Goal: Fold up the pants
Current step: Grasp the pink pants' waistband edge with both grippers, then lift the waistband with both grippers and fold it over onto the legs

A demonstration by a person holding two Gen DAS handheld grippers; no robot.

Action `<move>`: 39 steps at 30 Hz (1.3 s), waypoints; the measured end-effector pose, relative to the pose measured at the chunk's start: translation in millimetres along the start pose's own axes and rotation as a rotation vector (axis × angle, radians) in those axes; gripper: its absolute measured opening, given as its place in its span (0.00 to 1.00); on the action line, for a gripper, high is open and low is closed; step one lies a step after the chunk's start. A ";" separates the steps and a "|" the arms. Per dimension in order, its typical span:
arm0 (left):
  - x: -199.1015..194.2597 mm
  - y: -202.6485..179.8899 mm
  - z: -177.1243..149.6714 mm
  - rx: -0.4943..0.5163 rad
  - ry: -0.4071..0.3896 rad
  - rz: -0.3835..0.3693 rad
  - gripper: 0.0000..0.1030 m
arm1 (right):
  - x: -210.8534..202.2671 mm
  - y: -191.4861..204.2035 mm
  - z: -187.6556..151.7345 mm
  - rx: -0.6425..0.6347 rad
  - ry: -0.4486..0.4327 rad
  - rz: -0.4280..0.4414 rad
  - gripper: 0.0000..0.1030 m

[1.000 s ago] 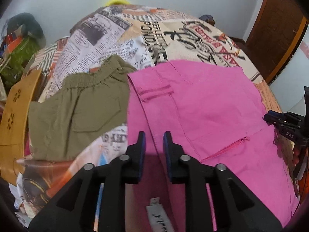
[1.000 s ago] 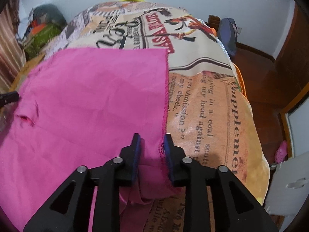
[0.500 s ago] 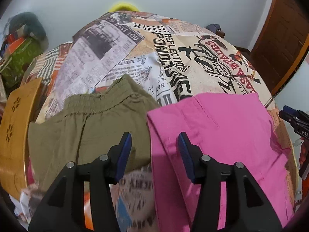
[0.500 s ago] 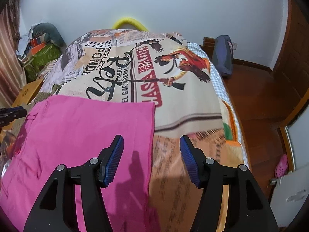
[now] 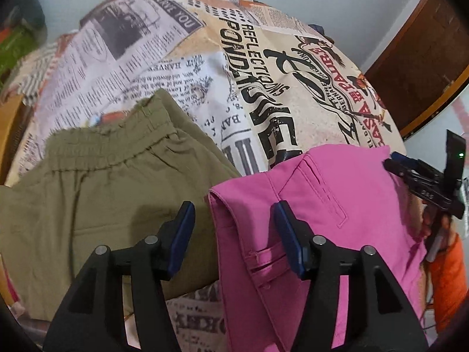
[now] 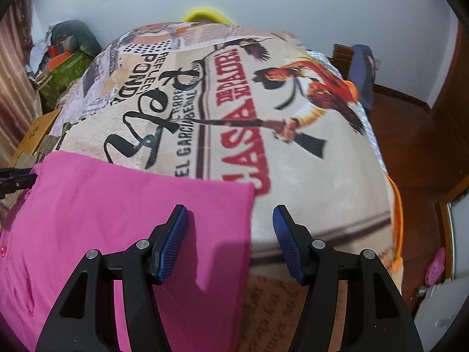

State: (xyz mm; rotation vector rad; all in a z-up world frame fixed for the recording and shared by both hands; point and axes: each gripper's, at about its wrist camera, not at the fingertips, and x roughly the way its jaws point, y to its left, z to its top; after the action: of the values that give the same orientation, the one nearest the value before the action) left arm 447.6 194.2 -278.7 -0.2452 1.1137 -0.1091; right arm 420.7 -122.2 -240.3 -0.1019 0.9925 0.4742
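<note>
My left tool (image 5: 233, 236) and right tool (image 6: 230, 242) hang wide open, empty, over the folded pink pants (image 5: 337, 205) on the bed (image 6: 307, 176). Risk: olive pants (image 5: 102, 190), touching beside, could snag.

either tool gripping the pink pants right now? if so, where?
No. Left tool and right tool are both open, holding nothing, above the folded pink pants on the bed.

The bedspread (image 5: 263, 67) is showing newspaper-style print, reading "REFLECTIONS" and "YOU" in the left wrist view. In the right wrist view the same bedspread (image 6: 307, 176) is displaying "EL GARCIA" and large red "CASA"; smaller print is staying illegible.
</note>
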 end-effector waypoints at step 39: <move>-183.8 -110.7 -97.0 0.259 -0.257 0.161 0.12 | -212.6 52.5 -35.6 -0.029 -0.271 0.035 0.03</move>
State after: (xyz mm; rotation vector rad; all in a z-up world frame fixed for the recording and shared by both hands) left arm 283.7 111.8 -131.1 0.0619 0.8489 -0.0748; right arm 273.8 -157.6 -77.8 -0.0445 0.7230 0.5193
